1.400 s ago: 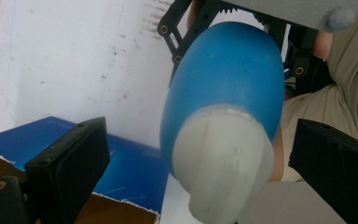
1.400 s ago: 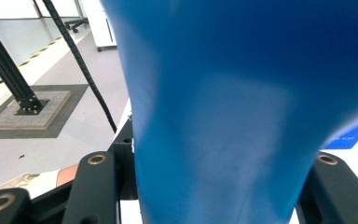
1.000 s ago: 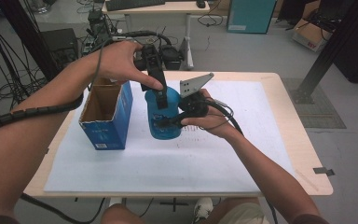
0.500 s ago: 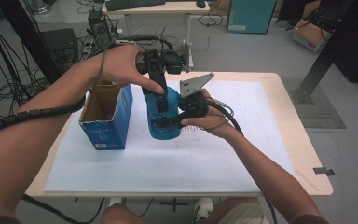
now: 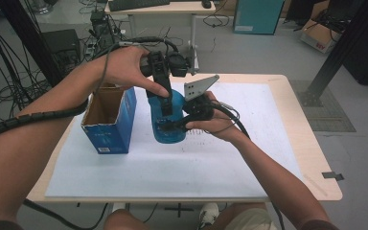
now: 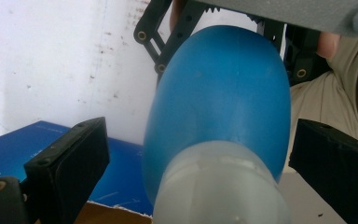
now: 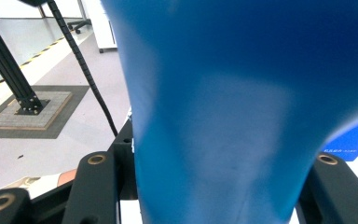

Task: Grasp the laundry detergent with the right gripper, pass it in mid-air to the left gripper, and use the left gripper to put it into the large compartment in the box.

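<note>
One blue bottle (image 5: pixel 167 122) clamped by the right gripper (image 5: pixel 184 122), left gripper (image 6: pixel 200 154) spread around its neck, beside one blue box (image 5: pixel 108 120)

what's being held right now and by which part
The right hand-held gripper is shut on the blue bottle, around its body. The left hand-held gripper straddles its pale neck end, pads apart from it.

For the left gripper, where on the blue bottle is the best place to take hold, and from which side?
Probably the pale cap end, from straight above. The blue bottle stands upright with the right gripper clamped across its body, and the left gripper already has its open jaws either side of that narrower top.
</note>
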A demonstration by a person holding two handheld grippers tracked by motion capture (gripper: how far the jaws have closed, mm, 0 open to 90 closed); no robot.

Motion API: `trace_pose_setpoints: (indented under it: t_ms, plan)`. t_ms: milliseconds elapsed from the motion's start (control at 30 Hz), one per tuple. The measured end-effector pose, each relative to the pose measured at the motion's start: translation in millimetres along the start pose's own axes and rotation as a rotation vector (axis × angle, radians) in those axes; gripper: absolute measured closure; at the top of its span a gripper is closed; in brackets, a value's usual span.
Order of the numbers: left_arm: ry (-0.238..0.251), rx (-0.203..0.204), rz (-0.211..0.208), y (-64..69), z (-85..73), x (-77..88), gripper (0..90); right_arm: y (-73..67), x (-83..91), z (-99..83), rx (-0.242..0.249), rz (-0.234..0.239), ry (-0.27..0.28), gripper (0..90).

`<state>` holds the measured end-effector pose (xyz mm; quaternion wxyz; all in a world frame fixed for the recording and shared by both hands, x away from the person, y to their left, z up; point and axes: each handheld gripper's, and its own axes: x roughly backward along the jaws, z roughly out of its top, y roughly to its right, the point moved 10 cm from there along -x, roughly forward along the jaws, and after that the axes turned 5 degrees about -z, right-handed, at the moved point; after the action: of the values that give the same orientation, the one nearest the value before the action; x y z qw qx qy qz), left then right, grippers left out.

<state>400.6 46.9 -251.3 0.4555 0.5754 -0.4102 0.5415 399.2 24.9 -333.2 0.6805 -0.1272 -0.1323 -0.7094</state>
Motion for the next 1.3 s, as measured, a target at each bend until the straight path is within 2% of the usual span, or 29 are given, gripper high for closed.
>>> trace_pose_setpoints:
  t_ms: [533, 1300]
  plan:
    - [0.003, 0.011, 0.010, -1.2, -4.9, 0.1, 5.2, 1.2, -5.0, 0.7, 0.001, -0.002, -0.003, 44.6]
    - [-0.033, 0.003, 0.008, -2.4, -5.6, -2.5, 5.2, 2.0, -4.6, 3.4, 0.008, 0.002, 0.004, 44.6]
